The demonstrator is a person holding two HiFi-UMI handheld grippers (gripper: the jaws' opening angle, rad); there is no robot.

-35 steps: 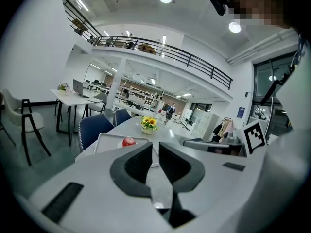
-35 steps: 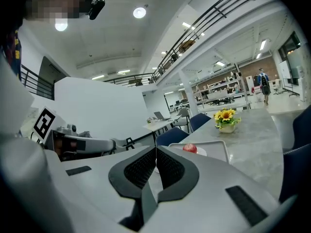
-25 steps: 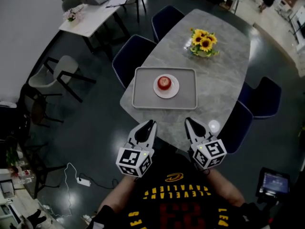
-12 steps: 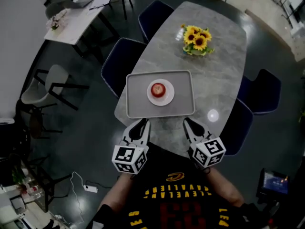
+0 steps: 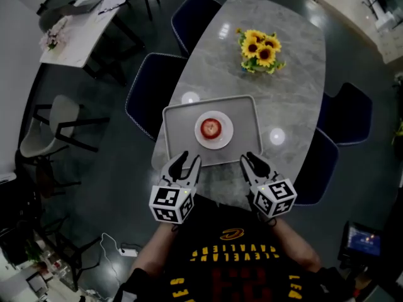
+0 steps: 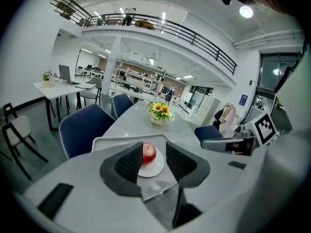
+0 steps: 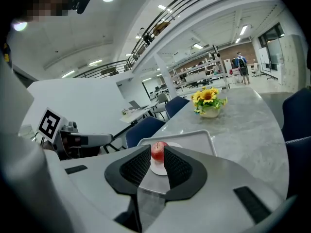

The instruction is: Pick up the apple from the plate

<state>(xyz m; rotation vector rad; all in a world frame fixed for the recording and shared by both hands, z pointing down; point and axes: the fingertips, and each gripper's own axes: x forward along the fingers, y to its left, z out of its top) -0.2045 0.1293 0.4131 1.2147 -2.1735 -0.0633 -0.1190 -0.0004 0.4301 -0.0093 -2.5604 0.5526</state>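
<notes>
A red apple (image 5: 211, 128) sits on a small white plate (image 5: 225, 138) in the middle of a grey tray (image 5: 179, 128) on the marble table. My left gripper (image 5: 187, 162) hovers at the tray's near left edge. Its jaws have just been opening and stand open with nothing between them. In the left gripper view the apple (image 6: 148, 152) shows beyond the gap. My right gripper (image 5: 254, 160) hovers at the tray's near right corner, open by a narrower gap and empty. The right gripper view has the apple (image 7: 158, 151) straight ahead past the fingertips.
A vase of sunflowers (image 5: 259, 51) stands on the table beyond the tray. Blue chairs (image 5: 148, 93) (image 5: 345, 115) line both long sides of the table. A white table (image 5: 82, 24) with a laptop stands further off at the left.
Both grippers have moved forward and down, from short of the table to the tray's near edge. The left jaws have spread wider.
</notes>
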